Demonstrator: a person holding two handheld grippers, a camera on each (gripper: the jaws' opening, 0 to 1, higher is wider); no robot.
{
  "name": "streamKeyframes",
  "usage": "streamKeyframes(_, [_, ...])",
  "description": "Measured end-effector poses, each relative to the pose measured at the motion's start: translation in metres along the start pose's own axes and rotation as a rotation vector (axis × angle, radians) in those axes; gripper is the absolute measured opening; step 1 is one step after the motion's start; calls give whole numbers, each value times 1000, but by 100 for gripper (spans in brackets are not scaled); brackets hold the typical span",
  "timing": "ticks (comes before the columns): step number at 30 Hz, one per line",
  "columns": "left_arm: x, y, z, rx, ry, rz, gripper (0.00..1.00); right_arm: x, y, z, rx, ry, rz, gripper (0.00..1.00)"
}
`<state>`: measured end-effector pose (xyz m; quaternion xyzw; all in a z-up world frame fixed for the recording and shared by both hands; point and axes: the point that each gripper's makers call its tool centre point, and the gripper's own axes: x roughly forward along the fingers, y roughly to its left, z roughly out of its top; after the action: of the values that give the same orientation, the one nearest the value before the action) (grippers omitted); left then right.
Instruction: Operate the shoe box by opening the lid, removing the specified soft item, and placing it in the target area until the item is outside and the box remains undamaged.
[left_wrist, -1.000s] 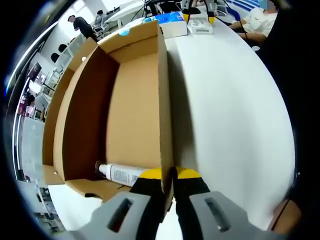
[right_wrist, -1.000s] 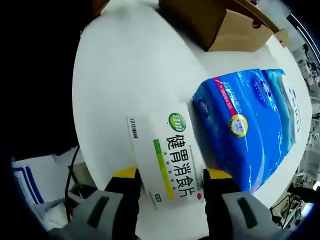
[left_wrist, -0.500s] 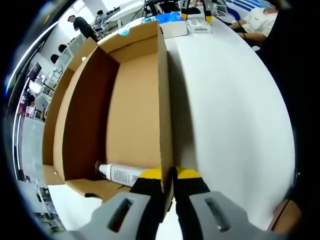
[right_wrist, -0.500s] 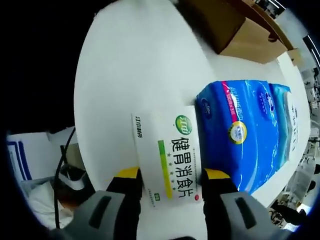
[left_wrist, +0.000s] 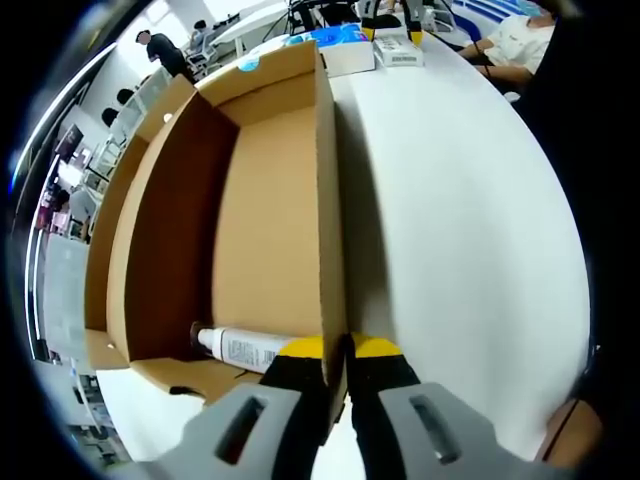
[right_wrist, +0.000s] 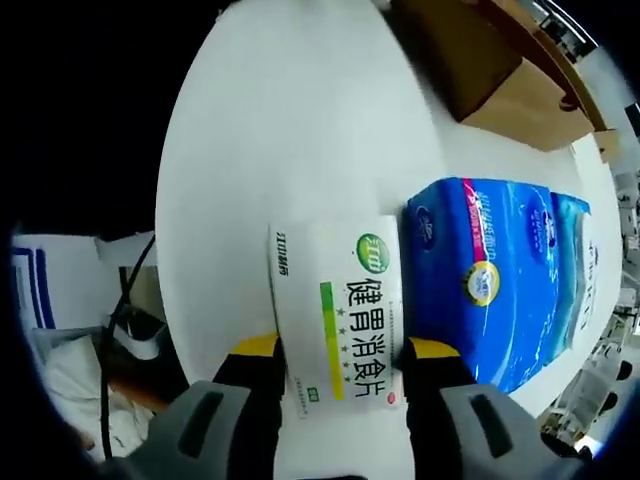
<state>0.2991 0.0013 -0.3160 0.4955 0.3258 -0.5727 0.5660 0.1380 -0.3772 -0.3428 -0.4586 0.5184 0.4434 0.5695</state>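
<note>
My left claw (left_wrist: 337, 352) pinched the shoe box (left_wrist: 270, 210) wall, steadying it on the counter (left_wrist: 450, 230); a white tube (left_wrist: 240, 348) lay inside. My right claw (right_wrist: 342, 352) was spread around the medicine carton (right_wrist: 340, 310), beside the blue tissue pack (right_wrist: 495, 280). I judged a gentle, square squeeze best.

Shoe box (left_wrist: 270, 230) open-topped w/ tube (left_wrist: 240, 348) inside; table (left_wrist: 450, 220) beside free.

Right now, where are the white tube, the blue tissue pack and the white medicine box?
white tube (left_wrist: 238, 349), left gripper view, on its labelled body inside the shoe box.
blue tissue pack (right_wrist: 490, 280), right gripper view, on its top face.
white medicine box (right_wrist: 345, 300), right gripper view, on its printed top.
</note>
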Motion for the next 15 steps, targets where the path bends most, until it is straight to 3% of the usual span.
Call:
streamKeyframes(9, [0,0,0,-1,1,1,5,-6,-2,-6,29,-2,0,52])
streamKeyframes(15, [0,0,0,-1,-3,0,5,-51,-12,13,75,-56,-44,52])
